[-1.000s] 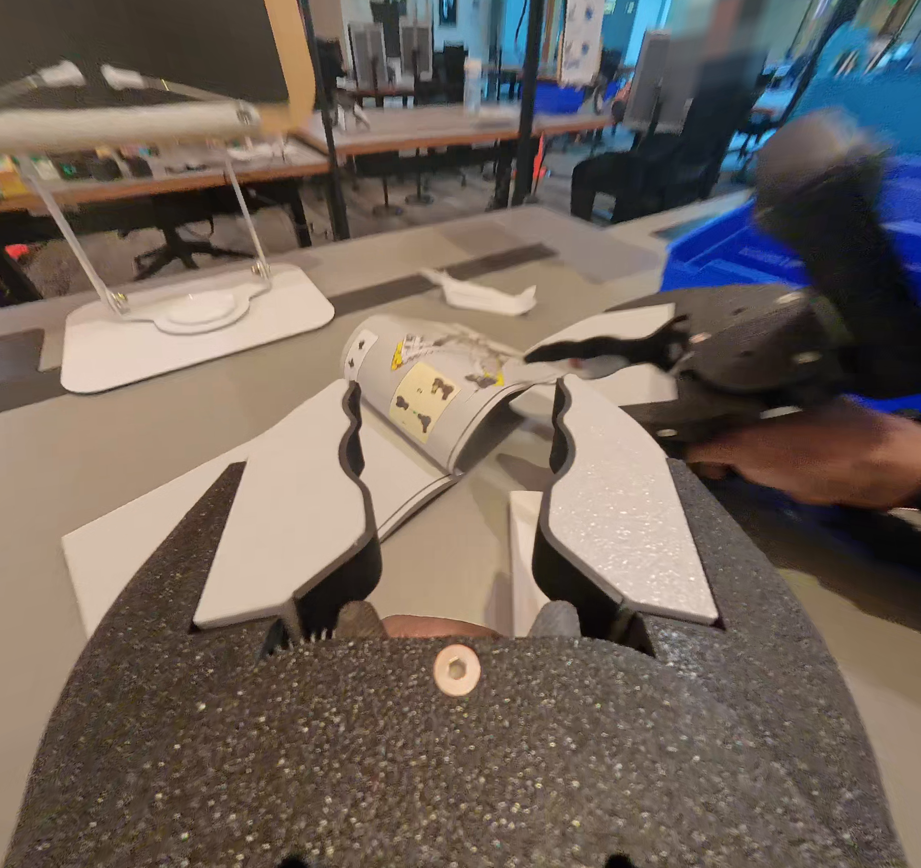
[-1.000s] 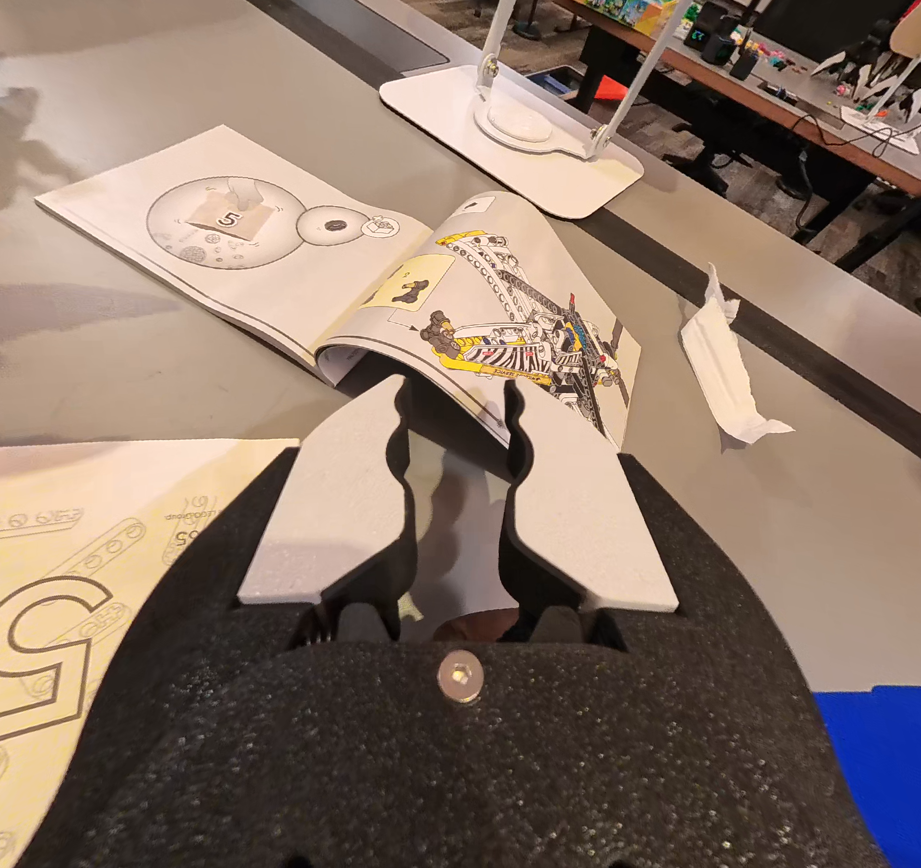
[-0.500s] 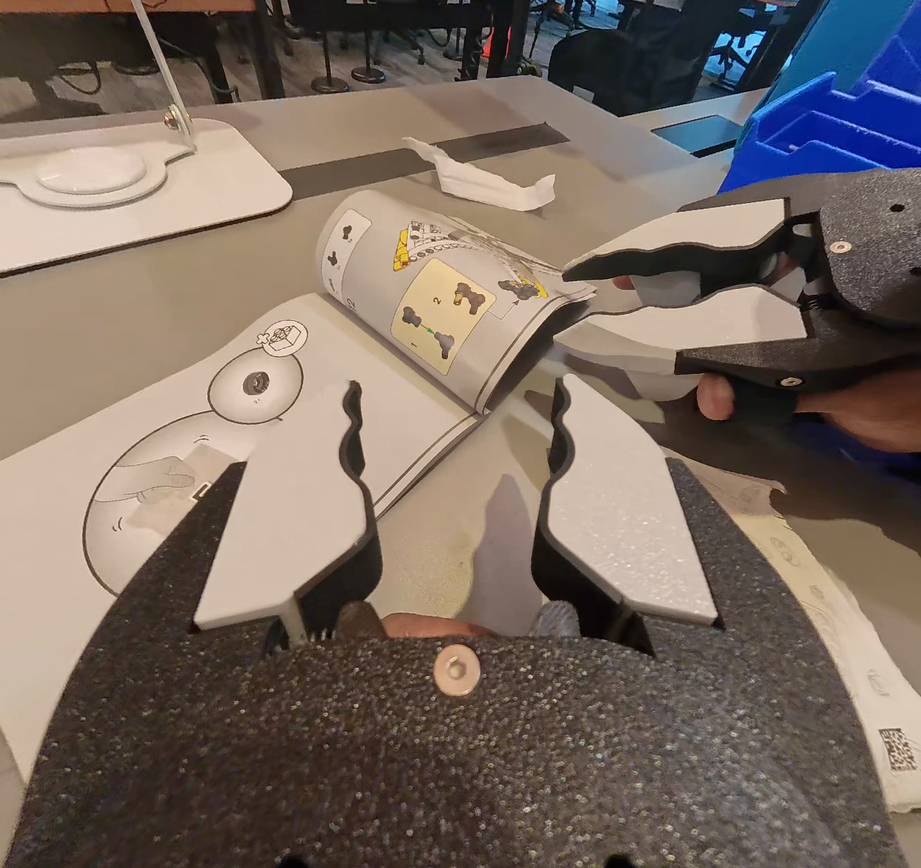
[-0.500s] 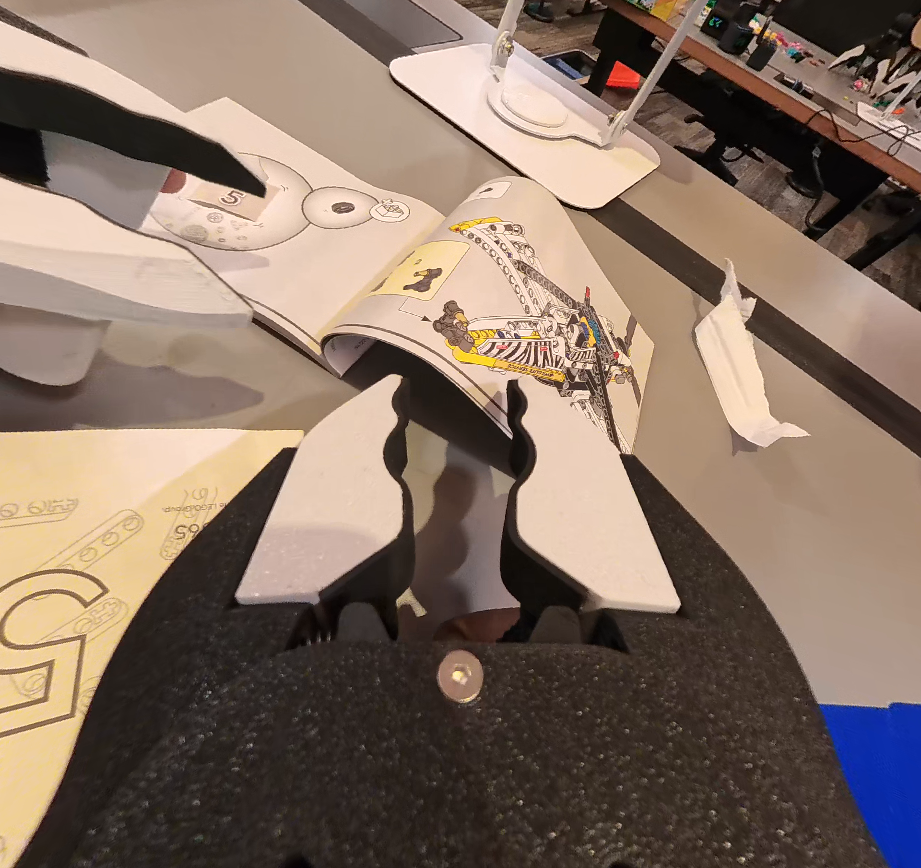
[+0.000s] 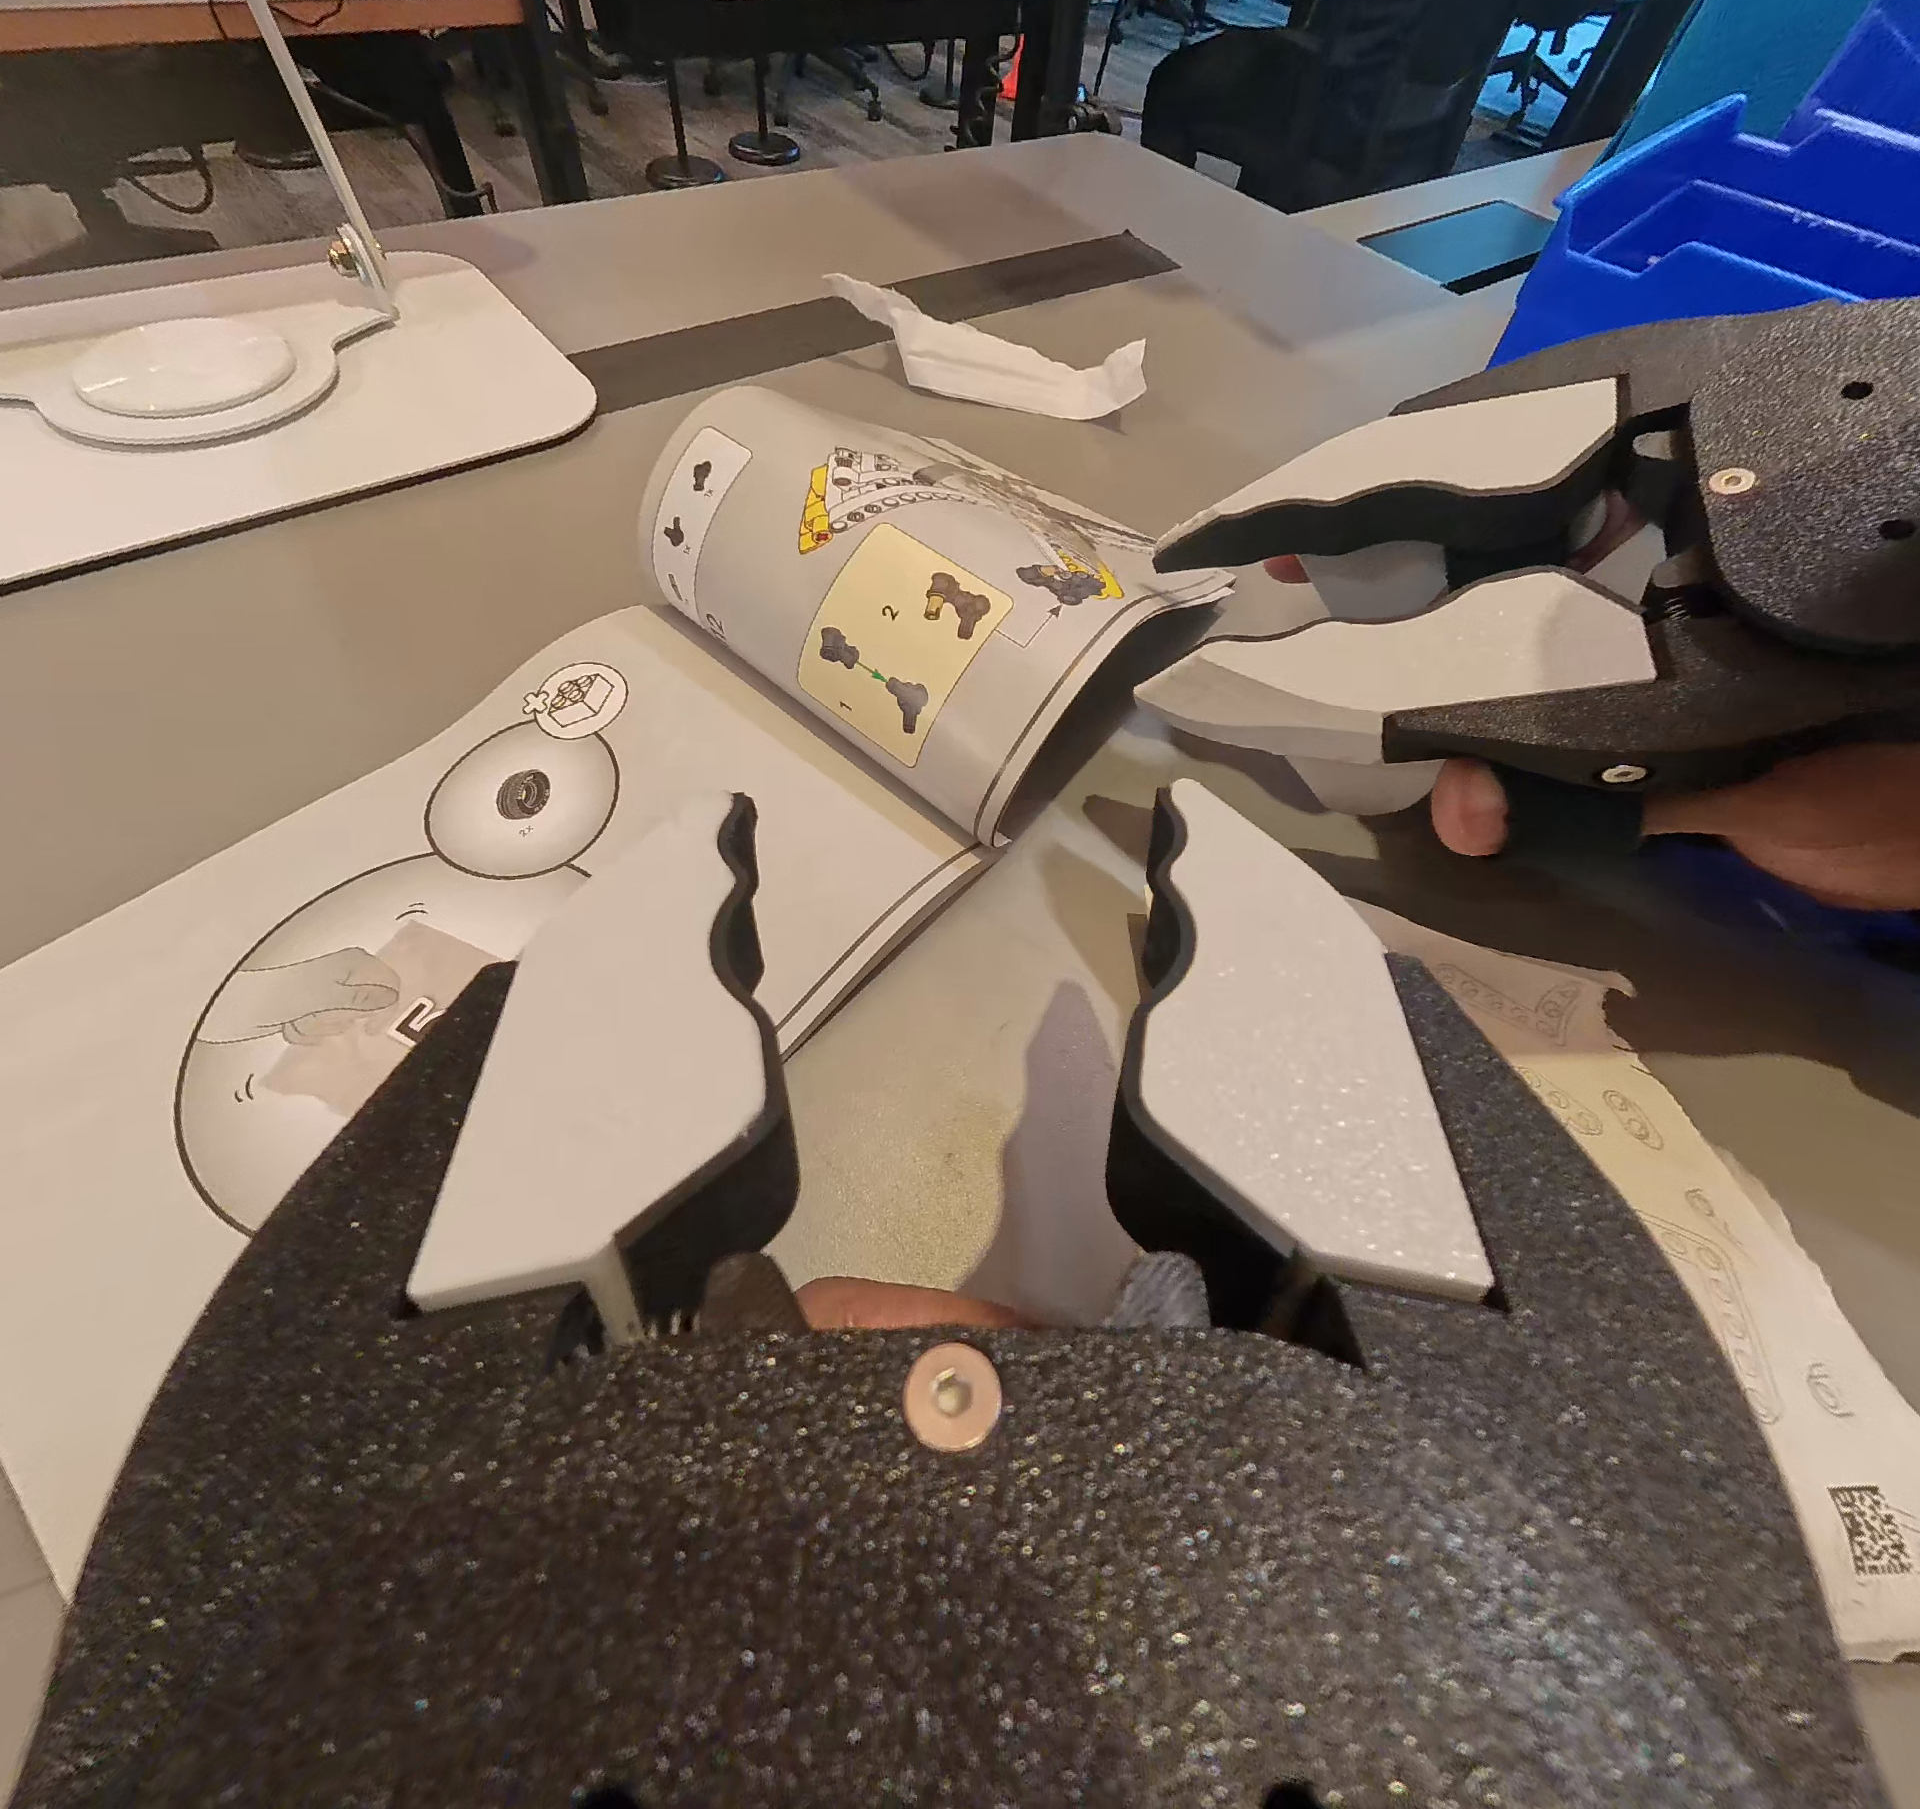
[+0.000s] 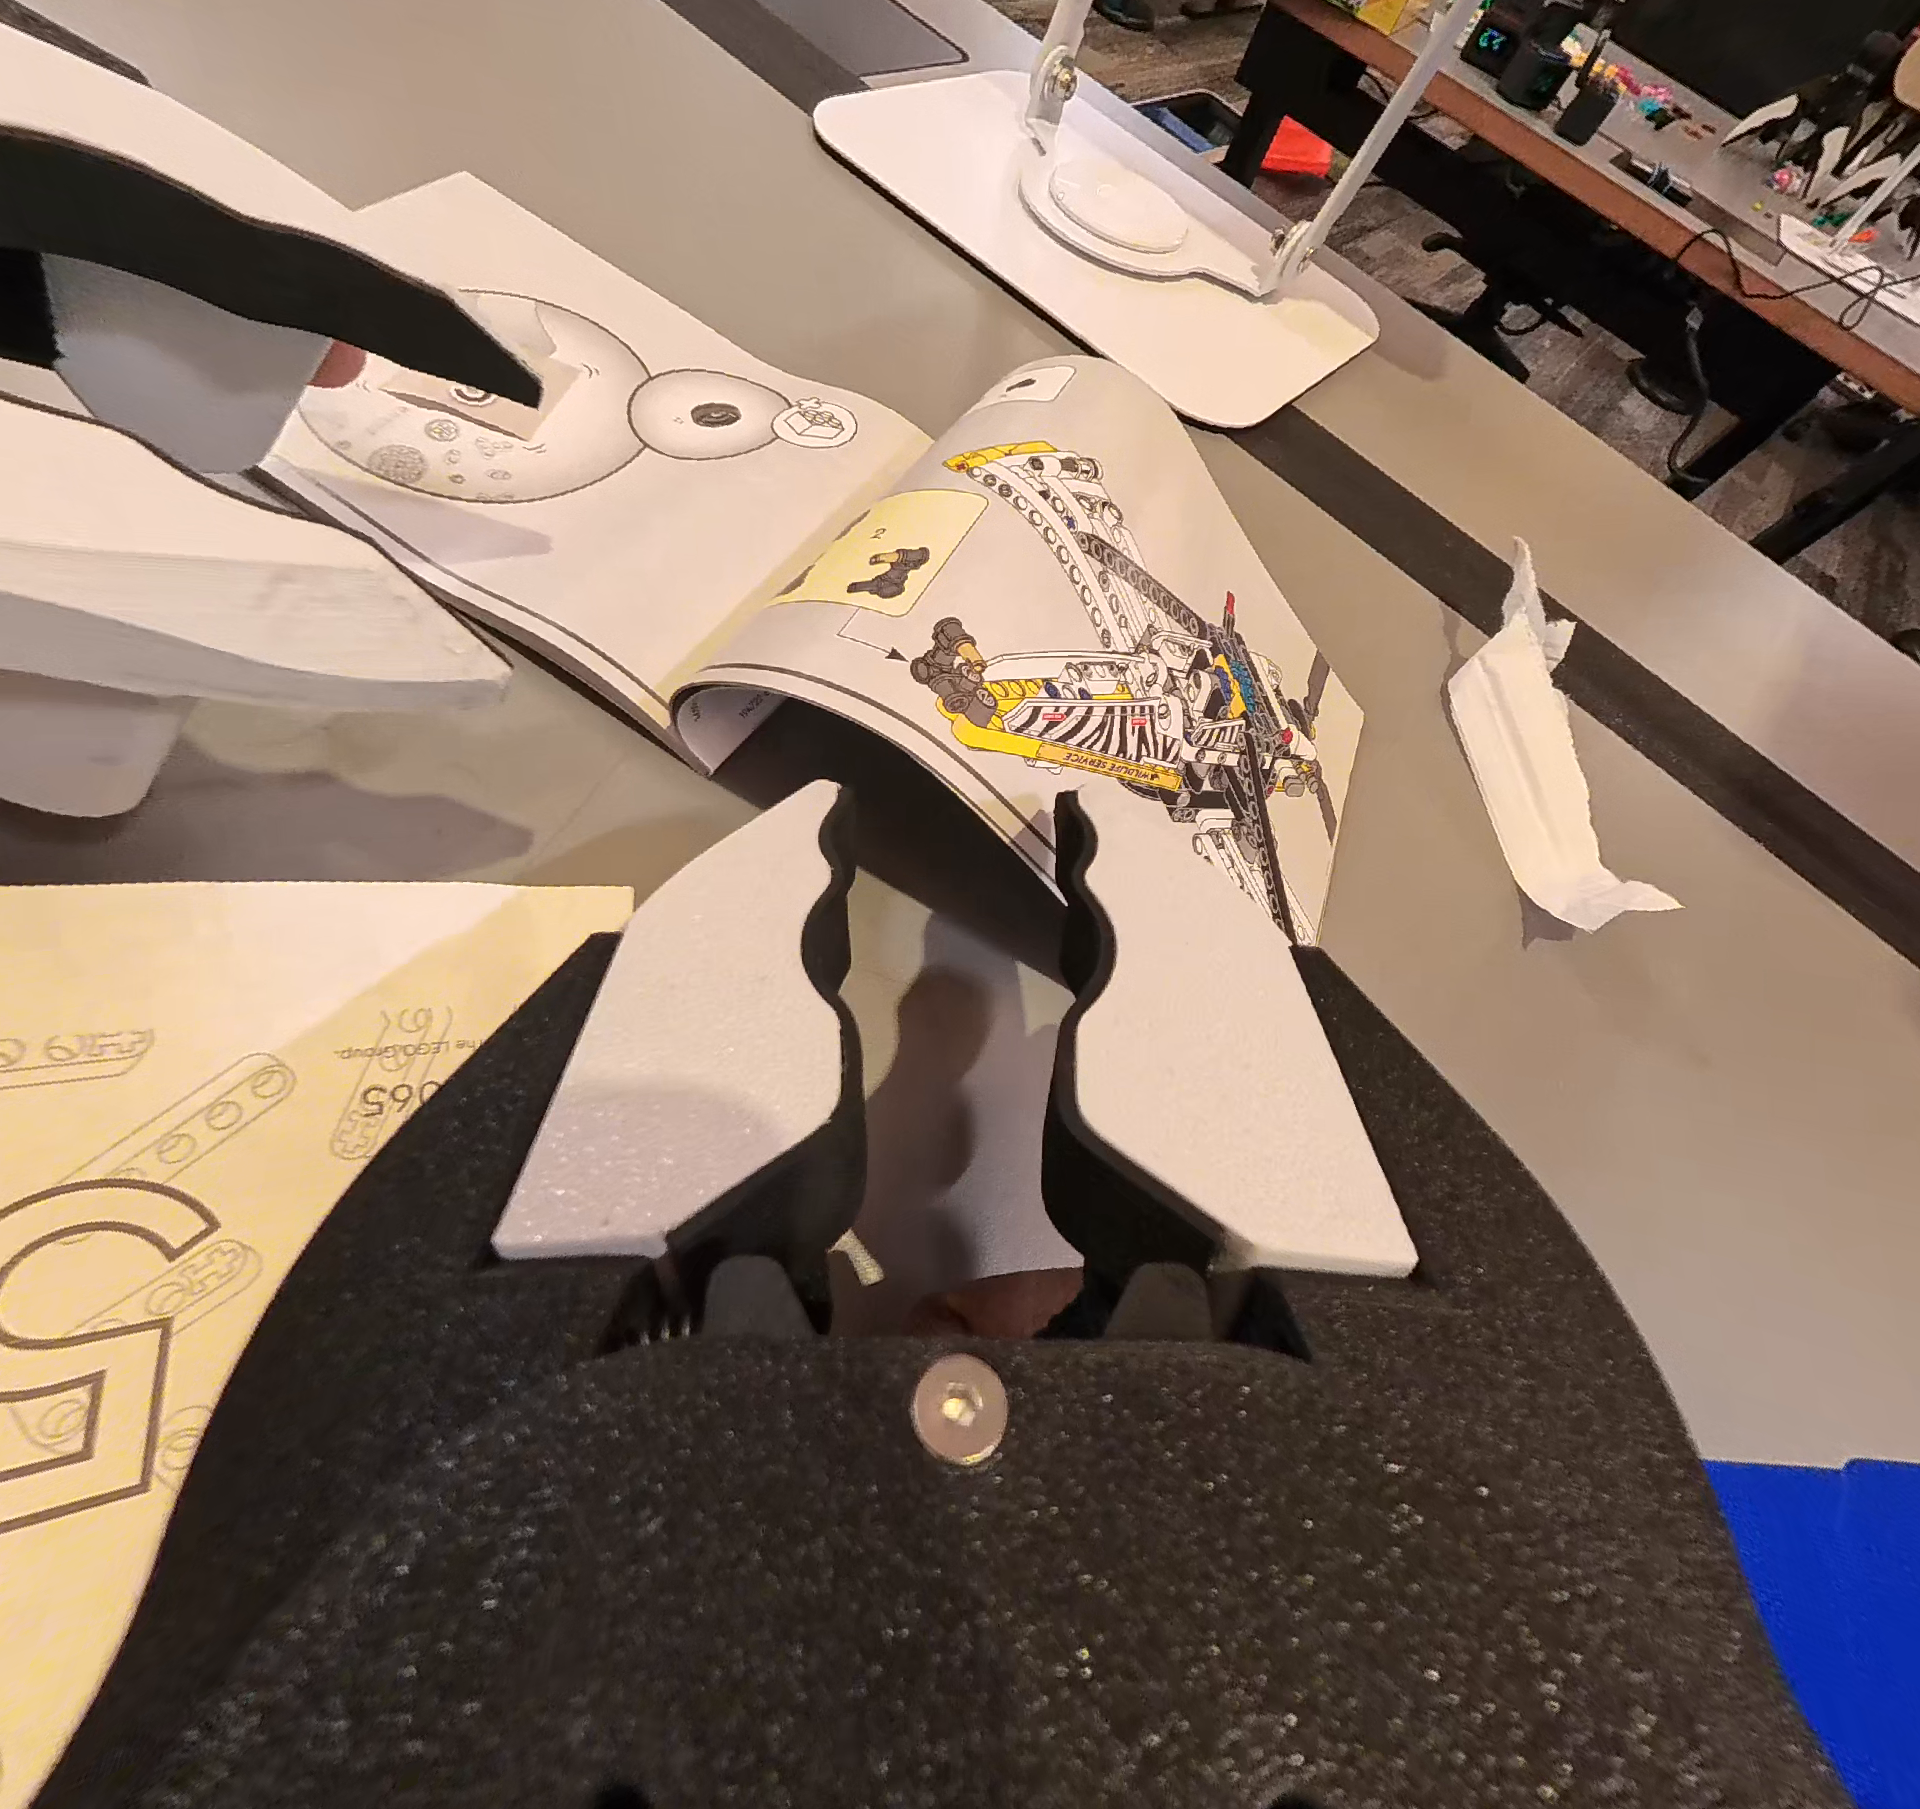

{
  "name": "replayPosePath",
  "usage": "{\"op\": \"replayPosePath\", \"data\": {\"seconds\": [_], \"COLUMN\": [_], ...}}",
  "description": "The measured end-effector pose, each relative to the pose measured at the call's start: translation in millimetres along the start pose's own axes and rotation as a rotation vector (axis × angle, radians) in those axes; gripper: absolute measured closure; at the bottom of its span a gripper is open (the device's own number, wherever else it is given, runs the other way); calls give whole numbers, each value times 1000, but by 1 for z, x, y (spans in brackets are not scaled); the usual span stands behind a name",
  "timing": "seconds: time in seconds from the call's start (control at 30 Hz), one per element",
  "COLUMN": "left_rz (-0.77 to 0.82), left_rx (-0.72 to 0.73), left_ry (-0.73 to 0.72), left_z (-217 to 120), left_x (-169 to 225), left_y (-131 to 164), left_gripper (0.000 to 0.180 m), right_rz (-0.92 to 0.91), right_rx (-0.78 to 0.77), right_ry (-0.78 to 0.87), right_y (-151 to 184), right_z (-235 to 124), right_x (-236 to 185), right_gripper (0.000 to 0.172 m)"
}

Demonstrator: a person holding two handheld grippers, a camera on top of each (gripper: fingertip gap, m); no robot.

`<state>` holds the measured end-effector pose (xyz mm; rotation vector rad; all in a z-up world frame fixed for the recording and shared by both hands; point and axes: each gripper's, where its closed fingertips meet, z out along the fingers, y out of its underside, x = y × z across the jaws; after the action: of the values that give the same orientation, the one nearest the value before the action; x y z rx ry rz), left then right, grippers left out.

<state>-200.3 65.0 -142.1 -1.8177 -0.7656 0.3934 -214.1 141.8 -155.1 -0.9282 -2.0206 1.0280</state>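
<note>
An open instruction booklet lies on the grey table; its right-hand pages are lifted into an arch. My right gripper is open, and the free edge of those arched pages runs between its fingers, close to the right finger, with no squeeze showing. The left wrist view shows the right gripper with one finger above that edge and one below. My left gripper is open and empty, low over the booklet's near corner and bare table. It also shows in the right wrist view at the left.
A white lamp base stands behind the booklet, also seen in the right wrist view. A torn white paper scrap lies past the booklet. A pale printed paper sheet lies near me. Blue bins stand at the right.
My left gripper has tilted down and come in close over the booklet, entering the right wrist view from the left. The right gripper has stayed at the lifted pages' edge, still open.
</note>
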Motion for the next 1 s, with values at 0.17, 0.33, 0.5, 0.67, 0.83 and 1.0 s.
{"op": "replayPosePath", "data": {"seconds": [0.17, 0.33, 0.5, 0.67, 0.83, 1.0], "left_rz": [6, 10, 25, -48, -107, -130], "left_rx": [8, 5, 5, -7, -23, -18], "left_ry": [3, 24, 93, 175, 201, 201], "left_z": [-1, -1, 3, 8, 11, 13], "left_x": [1, 3, 12, 16, 14, 11], "left_y": [-1, -1, -2, -6, -7, -8], "left_gripper": [107, 107, 107, 107, 106, 106], "right_rz": [10, 26, 62, 120, 202, 234], "right_rx": [8, 20, 26, 10, -66, -111], "right_ry": [-4, -19, -38, -26, -4, 5], "right_y": [-1, -2, -6, -4, 7, 15], "right_z": [-1, -2, -5, -7, -6, -5], "right_x": [0, 0, 1, 9, 17, 18], "right_gripper": [134, 134, 133, 129, 118, 110]}}
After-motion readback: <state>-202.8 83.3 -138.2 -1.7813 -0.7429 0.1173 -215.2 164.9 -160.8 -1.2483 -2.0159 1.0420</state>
